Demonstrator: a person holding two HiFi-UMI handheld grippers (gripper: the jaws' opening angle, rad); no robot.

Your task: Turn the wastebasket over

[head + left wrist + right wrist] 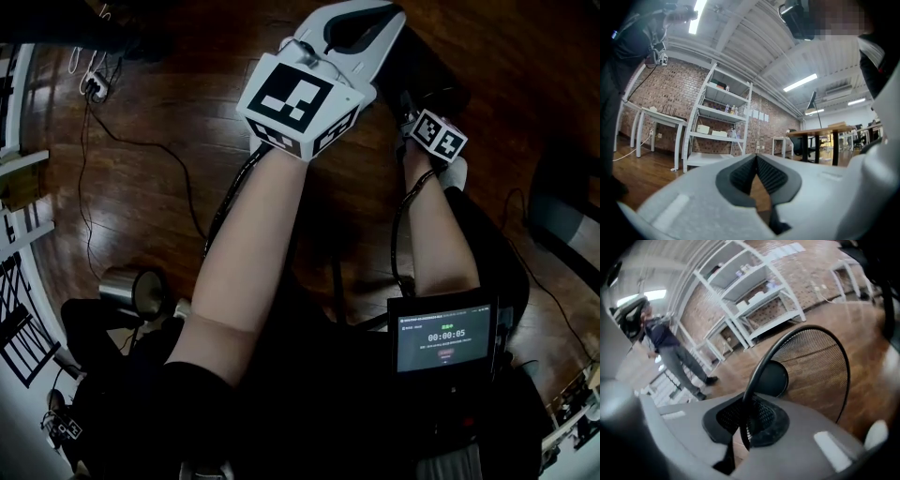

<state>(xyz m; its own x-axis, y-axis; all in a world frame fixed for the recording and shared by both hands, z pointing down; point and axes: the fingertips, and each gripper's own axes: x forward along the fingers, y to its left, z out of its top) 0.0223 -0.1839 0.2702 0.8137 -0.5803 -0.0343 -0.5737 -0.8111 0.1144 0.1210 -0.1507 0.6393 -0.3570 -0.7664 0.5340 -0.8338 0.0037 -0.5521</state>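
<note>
The wastebasket (pixel 811 366) is black wire mesh, tipped so its open mouth faces the right gripper view and its round solid base (pixel 773 378) shows inside. My right gripper (pixel 743 420) is shut on its thin black rim (pixel 759 366), which runs up between the pads. In the head view the basket (pixel 431 70) is a dark shape on the wood floor beyond the right gripper's marker cube (pixel 438 134). My left gripper (pixel 361 28) is held out level to the left of it, apart from the basket. Its pads (pixel 754 161) meet at the tip with nothing between them.
White shelving (pixel 719 126) and a white table (pixel 656 117) stand against a brick wall. A wooden desk (pixel 829 133) is further right. A person (pixel 670 348) stands near the shelves. Cables (pixel 122 141) and a metal cylinder (pixel 131 286) lie on the floor at left.
</note>
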